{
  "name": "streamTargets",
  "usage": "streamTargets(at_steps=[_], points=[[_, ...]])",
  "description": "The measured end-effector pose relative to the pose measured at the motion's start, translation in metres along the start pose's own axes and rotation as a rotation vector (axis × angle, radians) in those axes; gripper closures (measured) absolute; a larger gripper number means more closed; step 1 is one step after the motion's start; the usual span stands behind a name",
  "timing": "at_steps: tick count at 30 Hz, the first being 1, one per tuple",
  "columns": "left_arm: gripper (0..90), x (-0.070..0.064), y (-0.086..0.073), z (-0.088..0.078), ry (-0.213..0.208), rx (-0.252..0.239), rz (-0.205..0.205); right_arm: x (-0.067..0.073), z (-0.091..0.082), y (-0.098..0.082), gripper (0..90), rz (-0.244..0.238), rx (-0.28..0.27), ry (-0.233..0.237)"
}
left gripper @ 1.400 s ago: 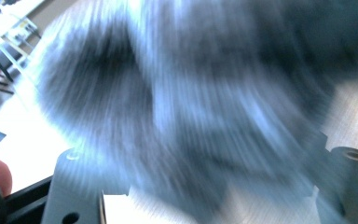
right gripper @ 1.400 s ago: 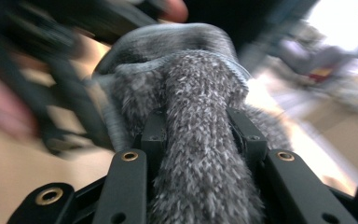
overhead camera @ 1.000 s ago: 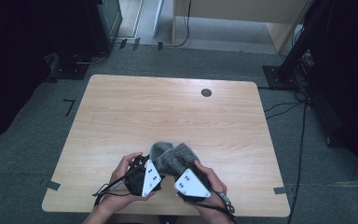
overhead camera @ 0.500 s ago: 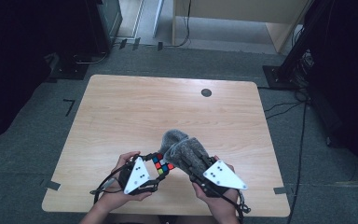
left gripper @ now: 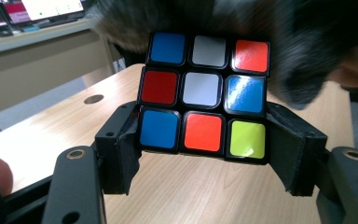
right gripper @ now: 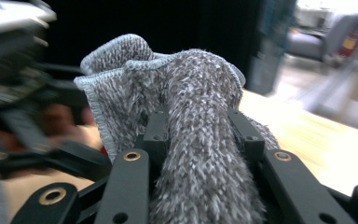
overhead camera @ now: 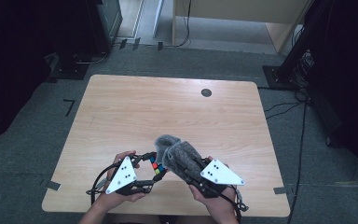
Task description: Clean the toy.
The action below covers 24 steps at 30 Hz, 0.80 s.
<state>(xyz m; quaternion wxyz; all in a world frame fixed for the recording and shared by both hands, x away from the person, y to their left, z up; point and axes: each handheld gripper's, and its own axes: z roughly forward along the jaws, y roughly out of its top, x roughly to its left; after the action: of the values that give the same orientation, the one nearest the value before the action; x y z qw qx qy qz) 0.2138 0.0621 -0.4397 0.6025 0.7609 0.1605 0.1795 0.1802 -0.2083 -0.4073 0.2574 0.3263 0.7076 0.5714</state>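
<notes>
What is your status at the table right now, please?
Left gripper shut on multicoloured puzzle cube. Right gripper shut on fuzzy grey cloth. Nothing in the way.

Light wood bench [overhead camera: 121,107] with round grommet hole [overhead camera: 206,92]; grey carpet floor [overhead camera: 51,135]; dark surrounds; pale cabinet [overhead camera: 242,11] behind.

The wooden table [overhead camera: 177,116] is evenly lit from above with almost no shadow, while the floor around it falls into near-black. In the left gripper view the cube [left gripper: 204,99] is sharp, its stickers glinting — the grey cloth [left gripper: 279,42] behind is smeared. In the right gripper view the background is soft and overexposed.
</notes>
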Motion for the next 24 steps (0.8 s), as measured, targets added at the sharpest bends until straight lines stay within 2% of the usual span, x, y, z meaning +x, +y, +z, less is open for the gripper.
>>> streamTargets(at_steps=[1,2,3,4,5,7,9,11,13,15,16,17,18,20,21,22,24], points=[[34.2,0.003,-0.001,-0.002,-0.005,-0.016,-0.03,-0.009,0.001,-0.004,66.2,0.03,0.04,-0.067],[34.3,0.007,-0.001,-0.004,-0.01,-0.031,-0.058,-0.015,0.0,-0.007,66.2,0.06,0.041,-0.085],[34.3,0.012,-0.001,-0.006,-0.015,-0.049,-0.095,-0.021,-0.002,-0.01,66.2,0.098,0.031,-0.083],[34.3,0.017,-0.002,-0.009,-0.02,-0.073,-0.136,-0.027,-0.004,-0.013,66.2,0.14,0.012,-0.071],[34.3,0.023,-0.003,-0.012,-0.035,-0.104,-0.191,-0.029,-0.004,-0.016,66.2,0.153,0.002,-0.058],[34.3,0.029,-0.005,-0.014,-0.064,-0.144,-0.259,-0.027,-0.002,-0.018,65.9,0.138,-0.044,-0.006],[34.3,0.032,-0.005,-0.015,-0.094,-0.174,-0.307,-0.02,0.002,-0.02,65.7,0.135,-0.101,0.079],[34.3,0.031,-0.005,-0.015,-0.112,-0.187,-0.33,-0.01,0.01,-0.023,65.6,0.112,-0.101,0.144],[34.3,0.031,-0.005,-0.015,-0.117,-0.193,-0.338,-0.002,0.019,-0.03,65.6,0.088,-0.063,0.189],[34.3,0.032,-0.004,-0.016,-0.121,-0.199,-0.344,0.001,0.025,-0.036,65.5,0.06,-0.007,0.208],[34.3,0.033,-0.004,-0.017,-0.119,-0.201,-0.344,0.0,0.026,-0.037,65.5,0.047,0.025,0.201],[34.3,0.033,-0.004,-0.017,-0.117,-0.204,-0.346,-0.001,0.026,-0.036,65.5,0.033,0.038,0.166],[34.3,0.033,-0.004,-0.017,-0.12,-0.205,-0.346,-0.005,0.024,-0.035,65.6,0.045,0.028,0.134],[34.3,0.032,-0.004,-0.016,-0.122,-0.198,-0.343,-0.014,0.017,-0.032,65.3,0.131,-0.052,0.103],[34.3,0.032,-0.004,-0.014,-0.126,-0.194,-0.345,-0.016,0.014,-0.031,65.2,0.146,-0.087,0.098],[34.3,0.03,-0.004,-0.013,-0.13,-0.19,-0.343,-0.015,0.013,-0.031,65.1,0.132,-0.106,0.109],[34.3,0.029,-0.004,-0.012,-0.128,-0.185,-0.336,-0.006,0.018,-0.032,64.7,0.076,-0.08,0.177]])
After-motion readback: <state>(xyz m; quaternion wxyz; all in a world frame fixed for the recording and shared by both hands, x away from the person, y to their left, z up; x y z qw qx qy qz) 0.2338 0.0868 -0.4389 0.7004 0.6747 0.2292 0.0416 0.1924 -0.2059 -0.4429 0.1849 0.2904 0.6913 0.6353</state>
